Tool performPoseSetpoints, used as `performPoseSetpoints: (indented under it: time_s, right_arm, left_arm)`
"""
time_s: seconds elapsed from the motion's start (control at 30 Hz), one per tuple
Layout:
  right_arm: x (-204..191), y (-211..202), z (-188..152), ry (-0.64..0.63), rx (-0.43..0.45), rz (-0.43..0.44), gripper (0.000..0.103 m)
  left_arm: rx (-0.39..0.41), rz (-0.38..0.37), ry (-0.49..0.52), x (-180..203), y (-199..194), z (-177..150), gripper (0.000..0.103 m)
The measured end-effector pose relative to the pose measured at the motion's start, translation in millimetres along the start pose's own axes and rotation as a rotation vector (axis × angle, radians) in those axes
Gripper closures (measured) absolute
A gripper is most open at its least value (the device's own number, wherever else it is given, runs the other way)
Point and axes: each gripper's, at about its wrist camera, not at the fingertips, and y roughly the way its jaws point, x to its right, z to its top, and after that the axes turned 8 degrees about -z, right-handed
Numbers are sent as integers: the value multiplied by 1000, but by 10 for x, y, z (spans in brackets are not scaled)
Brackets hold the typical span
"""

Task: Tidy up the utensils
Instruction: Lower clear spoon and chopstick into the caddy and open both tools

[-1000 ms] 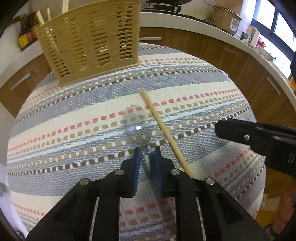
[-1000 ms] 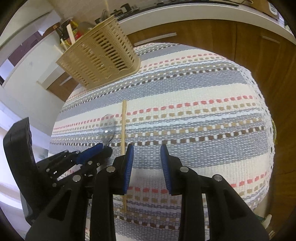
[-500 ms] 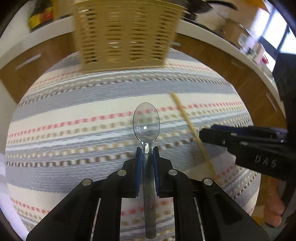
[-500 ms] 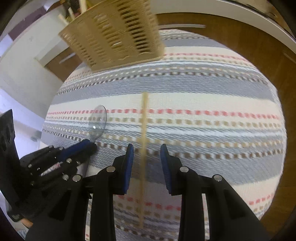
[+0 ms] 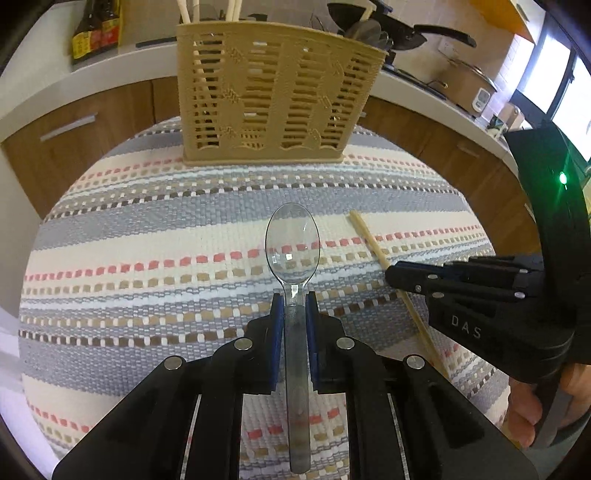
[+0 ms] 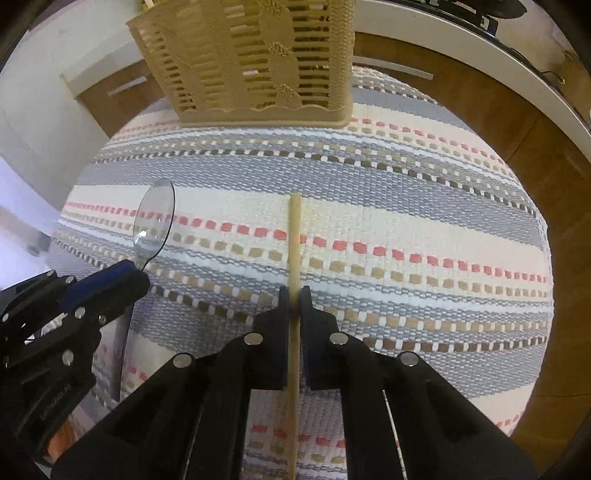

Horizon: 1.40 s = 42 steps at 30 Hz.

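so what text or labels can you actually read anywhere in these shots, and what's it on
"DAS": raised letters on the right gripper body, left wrist view.
Bottle labels, yellow and red, on the counter: print too small to read.
Lettering on the left gripper body, right wrist view: too dark and skewed to read.

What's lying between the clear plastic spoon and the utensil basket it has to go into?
Nothing visible: only bare striped tablecloth lies between the clear plastic spoon and the utensil basket. The wooden chopstick lies off to the side.

Two close downward wrist views, sharing striped cloth (image 5: 147, 229) and basket (image 6: 258, 55)
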Motion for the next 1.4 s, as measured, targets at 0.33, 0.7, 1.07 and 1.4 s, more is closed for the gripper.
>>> performPoseSetpoints:
  time_s: [0.33, 0.7, 1.07, 1.4]
  right_arm:
    - [294, -618, 33, 63, 209, 145, 99]
    - [455, -1462, 368, 84, 498, 261, 99]
    - [624, -1869, 1108, 162, 734, 255, 99]
    - [667, -1820, 1681, 181, 939, 132, 99]
  left_arm:
    - [155, -18, -21, -26, -467, 145, 93]
    - [406, -51, 43, 102, -1246, 685, 93]
    - [596, -67, 74, 82, -1388, 1414, 93]
    - [697, -99, 139, -58, -1254, 1977, 93]
